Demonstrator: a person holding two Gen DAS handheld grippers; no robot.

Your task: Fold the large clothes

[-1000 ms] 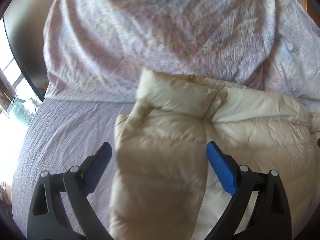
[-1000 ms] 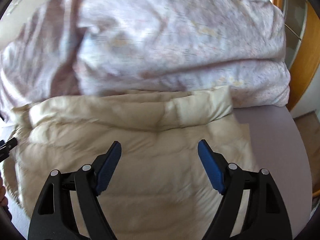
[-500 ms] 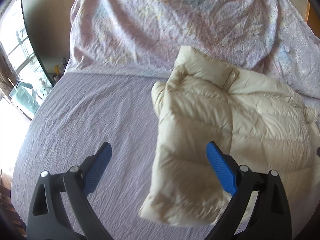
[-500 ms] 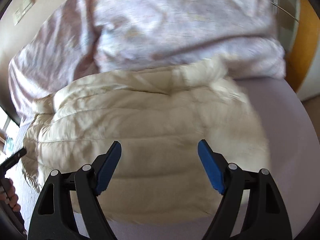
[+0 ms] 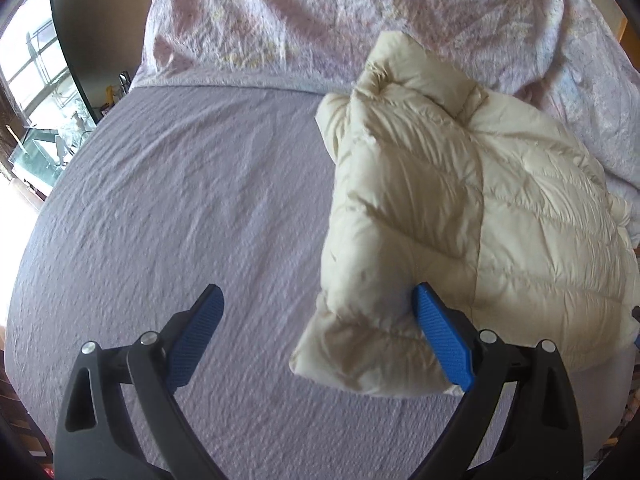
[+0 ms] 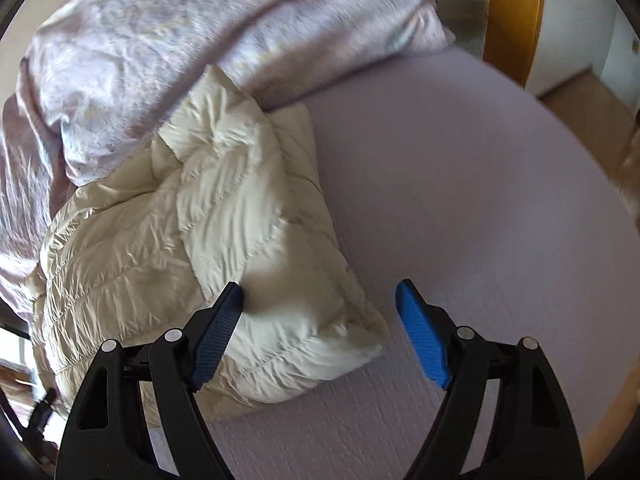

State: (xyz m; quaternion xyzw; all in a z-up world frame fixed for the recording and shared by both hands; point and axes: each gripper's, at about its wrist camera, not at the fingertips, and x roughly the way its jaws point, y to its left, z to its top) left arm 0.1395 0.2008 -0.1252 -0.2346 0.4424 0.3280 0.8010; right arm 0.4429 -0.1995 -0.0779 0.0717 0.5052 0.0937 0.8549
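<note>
The puffy cream jacket [image 5: 472, 216] lies folded on the purple sheet [image 5: 180, 208], and the left gripper [image 5: 316, 320] and right gripper [image 6: 320, 312] both hang spread wide, holding nothing.

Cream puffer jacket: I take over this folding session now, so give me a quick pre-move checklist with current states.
1. Left gripper open, holding nothing: ok.
2. Right gripper open, holding nothing: ok.
3. Cream puffer jacket lies released on the lilac sheet: ok.
4. Jacket folded into a compact bundle: ok.
5. Jacket apart from the floral duvet: not ok, its far end lies against the duvet.
6. Layers underneath lying flat: cannot tell.
</note>
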